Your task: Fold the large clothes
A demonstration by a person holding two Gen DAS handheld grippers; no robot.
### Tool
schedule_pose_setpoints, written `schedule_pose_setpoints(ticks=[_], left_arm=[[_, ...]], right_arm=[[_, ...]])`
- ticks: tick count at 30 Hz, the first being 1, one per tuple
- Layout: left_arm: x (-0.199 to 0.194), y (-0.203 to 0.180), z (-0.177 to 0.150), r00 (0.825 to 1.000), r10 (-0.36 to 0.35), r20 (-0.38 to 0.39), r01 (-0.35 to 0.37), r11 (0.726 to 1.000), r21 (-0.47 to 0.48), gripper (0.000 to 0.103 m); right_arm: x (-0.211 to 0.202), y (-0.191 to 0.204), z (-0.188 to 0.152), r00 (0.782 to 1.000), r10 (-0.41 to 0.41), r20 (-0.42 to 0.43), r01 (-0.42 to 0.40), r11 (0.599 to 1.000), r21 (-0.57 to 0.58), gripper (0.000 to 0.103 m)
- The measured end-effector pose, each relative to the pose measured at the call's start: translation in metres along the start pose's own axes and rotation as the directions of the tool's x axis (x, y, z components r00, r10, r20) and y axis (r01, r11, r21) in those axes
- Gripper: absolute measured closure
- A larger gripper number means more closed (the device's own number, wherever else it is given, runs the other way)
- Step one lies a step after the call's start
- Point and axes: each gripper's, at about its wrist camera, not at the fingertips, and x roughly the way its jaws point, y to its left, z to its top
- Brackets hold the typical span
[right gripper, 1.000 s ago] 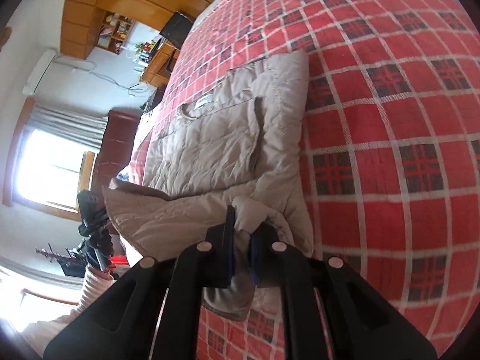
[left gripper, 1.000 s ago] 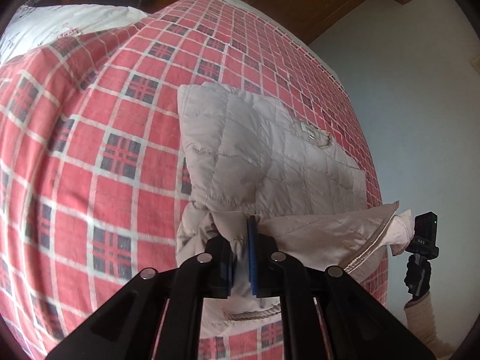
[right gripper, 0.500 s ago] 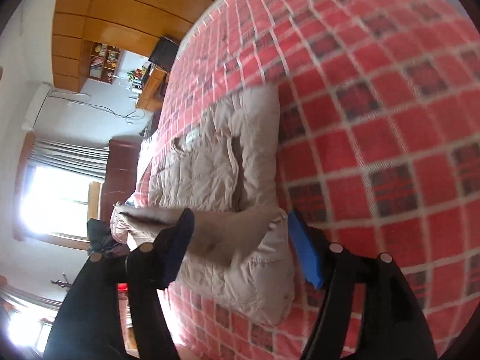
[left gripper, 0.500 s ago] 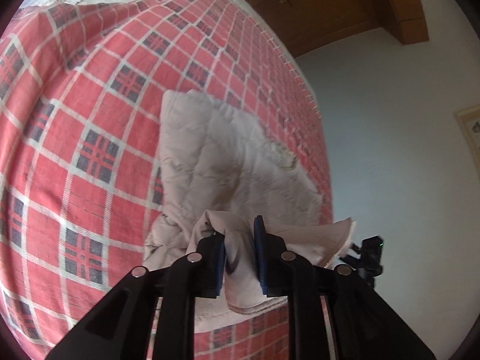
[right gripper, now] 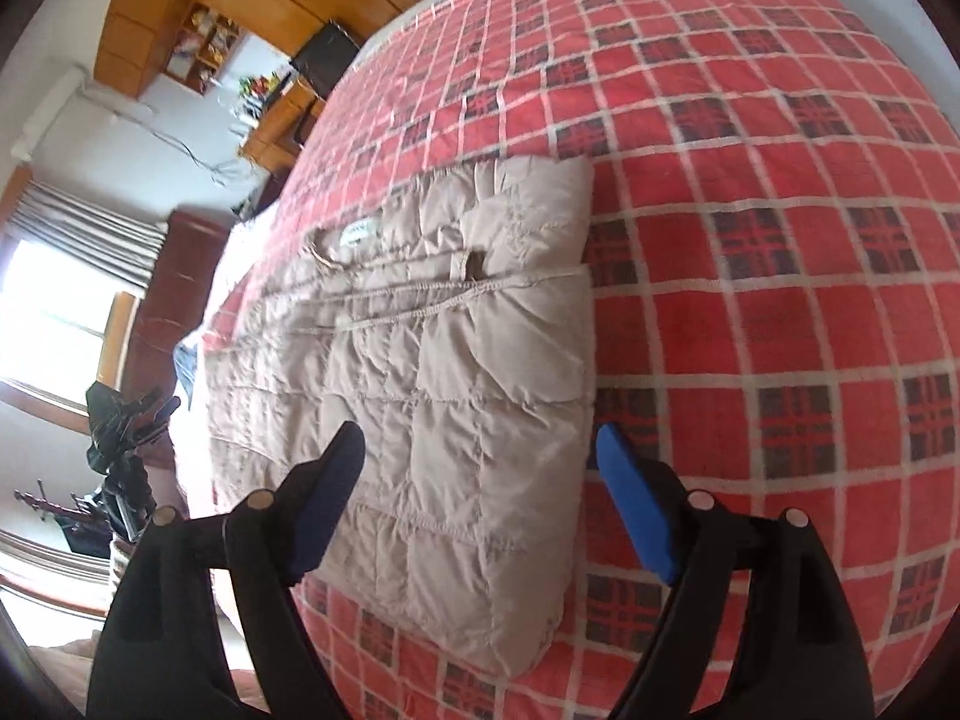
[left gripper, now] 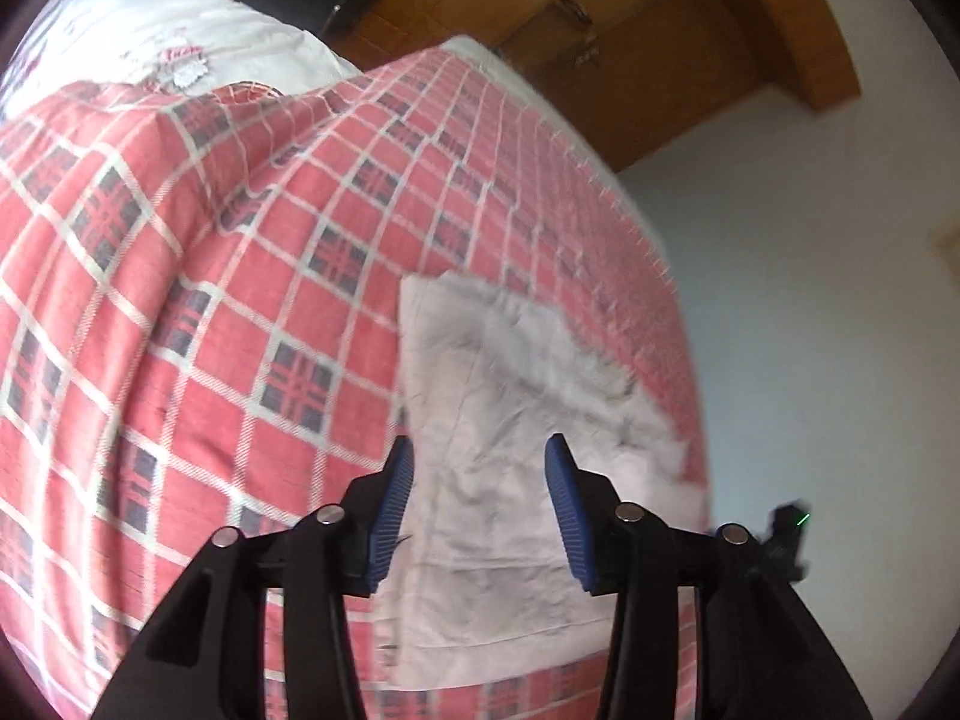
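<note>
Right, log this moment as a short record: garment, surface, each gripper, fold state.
garment: beige quilted jacket, lying flat, neck label showing
surface: red plaid bedspread
left gripper: open, holding nothing, above the jacket
right gripper: open, holding nothing, above the jacket's near part
fold state: hem part folded up over the body; both grippers off the fabric

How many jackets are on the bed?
1. A beige quilted jacket lies folded on the red checked bedspread, just ahead of both open grippers. Nothing else like it shows.
</note>
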Motion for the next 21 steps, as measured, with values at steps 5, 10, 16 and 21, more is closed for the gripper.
schedule_pose_setpoints(ticks=[5, 10, 16, 21], left_arm=[[0.045, -0.001, -0.019, 0.991, 0.095, -0.090, -0.087, 0.992, 0.087, 0.047], [0.072, -0.016, -0.020, 0.989, 0.106, -0.101, -0.094, 0.989, 0.117, 0.050], [0.068, -0.043, -0.026, 0.987, 0.159, -0.026, -0.150, 0.966, 0.212, 0.093], [0.040, -0.071, -0.035, 0.992, 0.111, 0.057, -0.123, 0.950, 0.286, 0.096]], right_arm=[[0.036, -0.002, 0.007, 0.998, -0.039, -0.044, 0.040, 0.999, 0.015, 0.020], [0.049, 0.000, 0.007, 0.997, -0.066, -0.038, 0.067, 0.998, 0.008, 0.035], [0.031, 0.020, -0.005, 0.997, -0.077, 0.025, 0.080, 0.991, -0.107, 0.079], [0.006, 0.037, -0.012, 0.996, -0.049, 0.075, 0.060, 0.987, -0.152, 0.085]])
